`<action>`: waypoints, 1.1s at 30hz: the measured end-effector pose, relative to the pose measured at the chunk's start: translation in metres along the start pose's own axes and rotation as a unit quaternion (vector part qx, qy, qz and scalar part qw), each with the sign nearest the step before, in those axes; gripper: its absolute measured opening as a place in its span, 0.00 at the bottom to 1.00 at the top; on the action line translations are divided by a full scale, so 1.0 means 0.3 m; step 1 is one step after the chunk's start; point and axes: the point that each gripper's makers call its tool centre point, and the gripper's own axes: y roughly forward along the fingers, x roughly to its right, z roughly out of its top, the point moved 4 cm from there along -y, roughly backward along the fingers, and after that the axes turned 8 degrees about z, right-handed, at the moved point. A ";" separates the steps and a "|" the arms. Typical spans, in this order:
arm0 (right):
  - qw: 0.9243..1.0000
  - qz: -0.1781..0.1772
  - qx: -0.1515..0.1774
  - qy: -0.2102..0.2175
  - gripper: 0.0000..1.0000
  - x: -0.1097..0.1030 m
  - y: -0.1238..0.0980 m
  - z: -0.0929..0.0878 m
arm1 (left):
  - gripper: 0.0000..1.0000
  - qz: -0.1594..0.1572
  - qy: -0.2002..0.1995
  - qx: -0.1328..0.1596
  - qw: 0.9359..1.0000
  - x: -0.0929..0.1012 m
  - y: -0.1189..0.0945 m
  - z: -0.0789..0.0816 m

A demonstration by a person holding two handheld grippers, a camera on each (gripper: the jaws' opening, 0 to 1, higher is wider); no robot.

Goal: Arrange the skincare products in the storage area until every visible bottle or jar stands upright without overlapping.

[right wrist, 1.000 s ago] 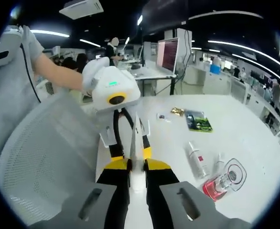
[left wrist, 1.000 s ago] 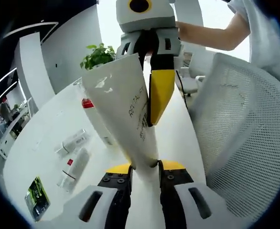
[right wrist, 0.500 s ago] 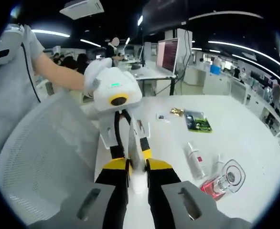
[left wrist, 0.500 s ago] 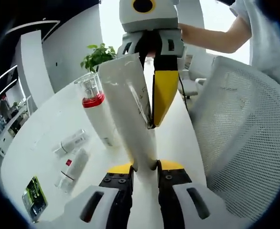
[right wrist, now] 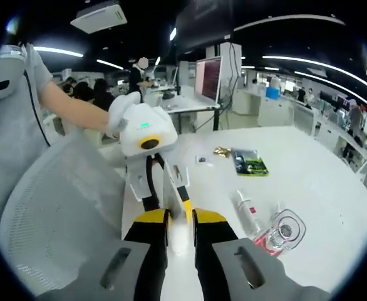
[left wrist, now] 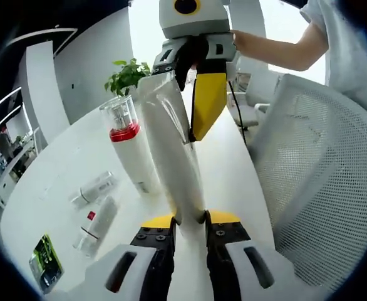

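Both grippers are pinching one flat white squeeze tube (left wrist: 171,150) above the white surface (left wrist: 58,182): left gripper (left wrist: 188,219) gripping its cap end, right gripper (right wrist: 178,217) its crimped end. Best releasing one side, lowering it cap-down beside the upright red-collared bottle (left wrist: 130,150).

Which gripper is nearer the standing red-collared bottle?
Right. The right gripper, clamping the white tube's far end, sits beside the red-collared bottle; the left gripper grips the tube's near end.

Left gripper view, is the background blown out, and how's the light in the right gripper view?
Left gripper view: the window behind the plant is washed out white, with glare on the white tube. Right gripper view: dim room, bright ceiling strips, fisheye-bent edges.
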 end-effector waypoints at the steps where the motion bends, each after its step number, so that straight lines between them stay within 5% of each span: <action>1: 1.000 0.003 -0.018 -0.006 0.16 0.004 -0.004 0.003 | 0.17 -0.001 0.002 0.000 1.000 -0.001 0.001 0.000; 8: 0.991 0.050 -0.121 -0.024 0.14 -0.003 0.006 0.096 | 0.17 -0.004 0.004 0.001 1.000 -0.002 0.003 0.001; 10: 0.980 0.075 -0.182 -0.036 0.14 -0.012 0.019 0.101 | 0.17 -0.004 0.004 0.001 1.000 -0.001 0.003 0.002; 16: 0.958 0.099 -0.259 -0.071 0.15 -0.010 0.070 0.105 | 0.17 -0.005 0.003 0.002 1.000 0.001 0.004 0.004; 23: 0.946 0.116 -0.293 -0.074 0.08 -0.001 0.109 0.106 | 0.18 -0.001 -0.005 0.006 1.000 -0.024 0.013 0.001; 33: 0.948 0.095 -0.298 -0.066 0.06 0.085 0.099 0.105 | 0.19 0.026 -0.025 0.010 0.999 -0.105 0.043 0.005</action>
